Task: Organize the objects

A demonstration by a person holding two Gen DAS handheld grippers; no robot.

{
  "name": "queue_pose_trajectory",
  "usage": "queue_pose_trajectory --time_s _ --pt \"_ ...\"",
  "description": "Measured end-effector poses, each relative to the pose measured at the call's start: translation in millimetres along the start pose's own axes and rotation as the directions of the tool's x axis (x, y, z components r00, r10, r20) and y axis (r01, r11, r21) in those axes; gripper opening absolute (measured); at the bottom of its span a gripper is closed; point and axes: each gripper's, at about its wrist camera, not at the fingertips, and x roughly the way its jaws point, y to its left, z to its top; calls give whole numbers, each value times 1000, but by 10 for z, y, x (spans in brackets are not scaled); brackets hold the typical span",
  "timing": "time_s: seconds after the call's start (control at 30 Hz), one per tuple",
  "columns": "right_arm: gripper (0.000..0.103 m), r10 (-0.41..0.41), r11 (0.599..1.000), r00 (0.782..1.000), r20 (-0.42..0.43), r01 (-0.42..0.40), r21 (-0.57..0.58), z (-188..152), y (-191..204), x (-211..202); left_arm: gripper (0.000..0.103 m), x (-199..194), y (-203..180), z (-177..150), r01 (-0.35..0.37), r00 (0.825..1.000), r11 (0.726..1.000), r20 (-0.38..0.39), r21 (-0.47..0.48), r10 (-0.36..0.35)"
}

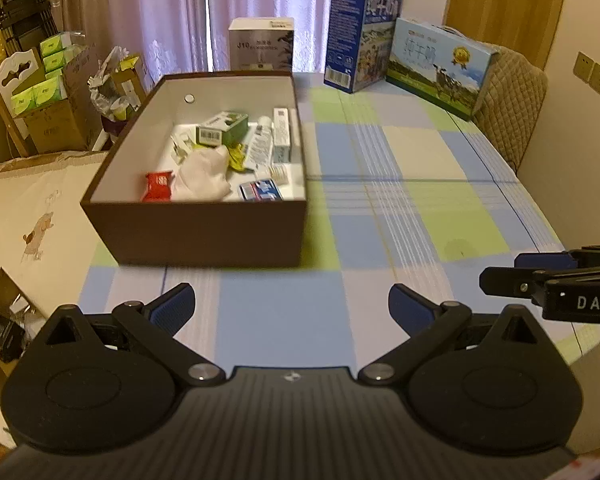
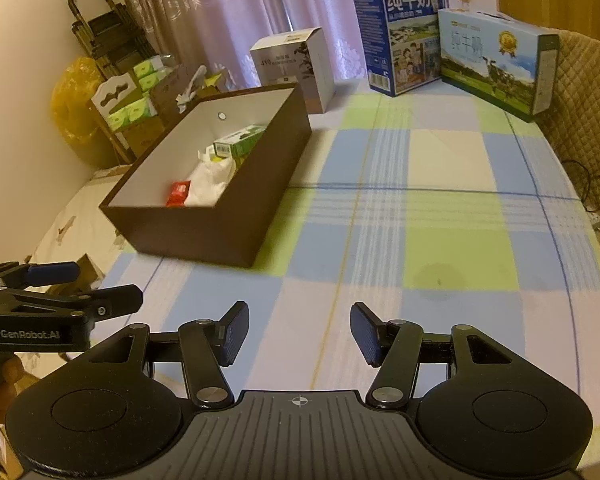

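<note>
Checked tablecloth (image 1: 400,184) | brown box (image 1: 204,232) w/ items | carton (image 1: 260,44) "J10" | L gripper (image 1: 292,308) "GenRobot.AI", R gripper (image 2: 299,332) "DAS": both agape, empty

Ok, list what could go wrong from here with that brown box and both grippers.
1. The brown box sits at the table's left edge; a nudge from either gripper might push it off.
2. The left gripper and right gripper, both open and empty, hover close side by side and could collide.
3. The white cloth lies over other items, so fingers reaching in may snag it.
</note>
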Motion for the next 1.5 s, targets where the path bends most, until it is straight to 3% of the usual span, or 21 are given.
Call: queue_pose_trajectory --time_s 0.6,1.5 --pt "54 6 1000 1000 -4 -6 16 -546 -205 -490 102 -303 -530 -506 8 1000 1000 -28 14 -7" --pt "54 12 999 1000 4 -12 33 -567 -301 -558 102 -353 -666 -493 13 1000 999 -20 36 -13"
